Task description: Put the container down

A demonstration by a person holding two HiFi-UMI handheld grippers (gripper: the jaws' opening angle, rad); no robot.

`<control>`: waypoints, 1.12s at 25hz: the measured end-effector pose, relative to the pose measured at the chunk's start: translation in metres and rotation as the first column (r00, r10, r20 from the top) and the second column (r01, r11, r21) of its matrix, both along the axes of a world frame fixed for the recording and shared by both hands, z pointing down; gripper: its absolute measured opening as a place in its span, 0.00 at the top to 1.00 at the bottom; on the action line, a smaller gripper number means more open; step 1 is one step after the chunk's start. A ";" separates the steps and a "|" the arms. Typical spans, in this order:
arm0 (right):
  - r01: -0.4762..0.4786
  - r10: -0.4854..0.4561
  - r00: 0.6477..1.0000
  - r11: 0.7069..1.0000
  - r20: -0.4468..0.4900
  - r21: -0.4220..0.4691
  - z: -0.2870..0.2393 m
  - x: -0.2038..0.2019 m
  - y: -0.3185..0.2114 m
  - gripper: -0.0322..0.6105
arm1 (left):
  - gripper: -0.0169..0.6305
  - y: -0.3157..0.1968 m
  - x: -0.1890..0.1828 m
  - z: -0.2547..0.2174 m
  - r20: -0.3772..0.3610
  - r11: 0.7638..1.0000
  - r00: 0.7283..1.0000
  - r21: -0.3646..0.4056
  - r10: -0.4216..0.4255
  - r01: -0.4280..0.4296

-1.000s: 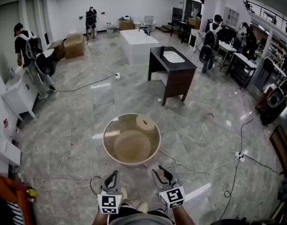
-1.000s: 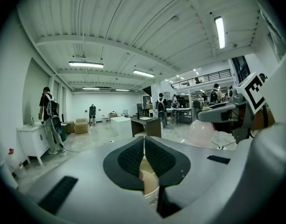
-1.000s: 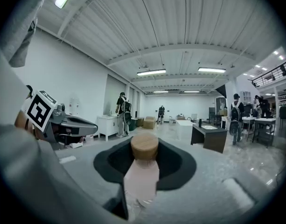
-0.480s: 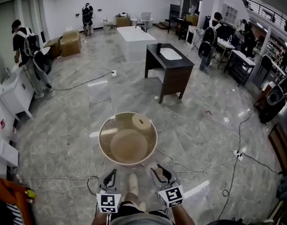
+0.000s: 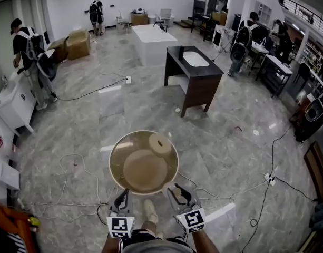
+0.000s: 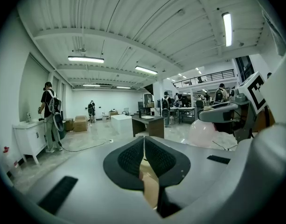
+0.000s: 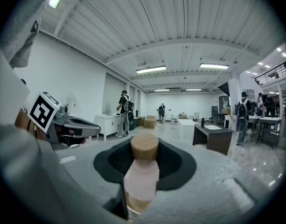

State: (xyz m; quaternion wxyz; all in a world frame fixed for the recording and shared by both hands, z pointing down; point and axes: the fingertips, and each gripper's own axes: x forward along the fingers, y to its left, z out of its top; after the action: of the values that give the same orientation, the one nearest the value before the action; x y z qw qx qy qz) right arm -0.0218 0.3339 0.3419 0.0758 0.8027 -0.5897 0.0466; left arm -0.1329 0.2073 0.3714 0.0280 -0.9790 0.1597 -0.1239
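The container [image 7: 142, 177] is a pale pink translucent jar with a round wooden cap [image 7: 144, 146]. It stands upright between the black pads of my right gripper [image 7: 144, 158], which is shut on it. From the left gripper view the jar [image 6: 202, 130] shows as a pink bulge at the right. In the head view my right gripper [image 5: 177, 194] hovers just short of a round glass-topped table [image 5: 115, 151]. My left gripper [image 5: 122, 198] hangs beside it, its pads [image 6: 129, 157] pressed together. A tan sliver shows low in their gap; I cannot tell what it is.
A short wooden cylinder [image 5: 160, 144] lies on the round table's far right part. Cables [image 5: 71, 165] trail over the marble floor on both sides. A dark vanity unit [image 5: 194, 78] and a white block [image 5: 149, 45] stand farther off. People [image 5: 29, 51] work along the walls.
The round table has drawn slightly nearer and looks larger. A shoe has come into view between the two grippers. Both grippers keep their places and their jaws have not moved.
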 end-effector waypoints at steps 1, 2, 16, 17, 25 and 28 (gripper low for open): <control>0.002 -0.002 1.000 1.000 0.001 0.000 0.000 0.009 -0.009 0.75 | 0.93 -0.009 0.010 -0.001 0.001 1.000 1.000 -0.001 -0.002 0.002; 0.003 -0.003 1.000 1.000 0.002 -0.004 0.001 0.019 -0.017 0.75 | 0.93 -0.017 0.019 -0.003 0.003 1.000 1.000 -0.003 -0.002 0.002; 0.052 -0.052 0.998 0.998 0.018 -0.020 -0.003 0.121 -0.138 0.75 | 0.93 -0.131 0.121 0.000 0.032 0.999 0.999 -0.017 -0.030 0.031; 0.057 -0.057 0.998 0.998 0.019 -0.024 -0.003 0.126 -0.146 0.75 | 0.93 -0.138 0.126 0.000 0.032 0.999 0.999 -0.017 -0.034 0.035; 0.100 -0.099 0.995 0.995 0.017 -0.017 0.006 0.150 -0.195 0.75 | 0.93 -0.183 0.136 0.008 0.040 0.995 0.995 -0.019 -0.093 0.094; 0.120 -0.119 0.993 0.993 0.027 -0.021 0.012 0.152 -0.213 0.75 | 0.93 -0.199 0.131 0.011 0.040 0.991 0.991 -0.021 -0.128 0.129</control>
State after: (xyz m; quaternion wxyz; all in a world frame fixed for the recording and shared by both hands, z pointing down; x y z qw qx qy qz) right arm 0.1299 0.1212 0.3542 0.0800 0.7644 -0.6370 0.0588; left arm -0.0018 0.0083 0.3824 0.0117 -0.9644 0.2202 -0.1461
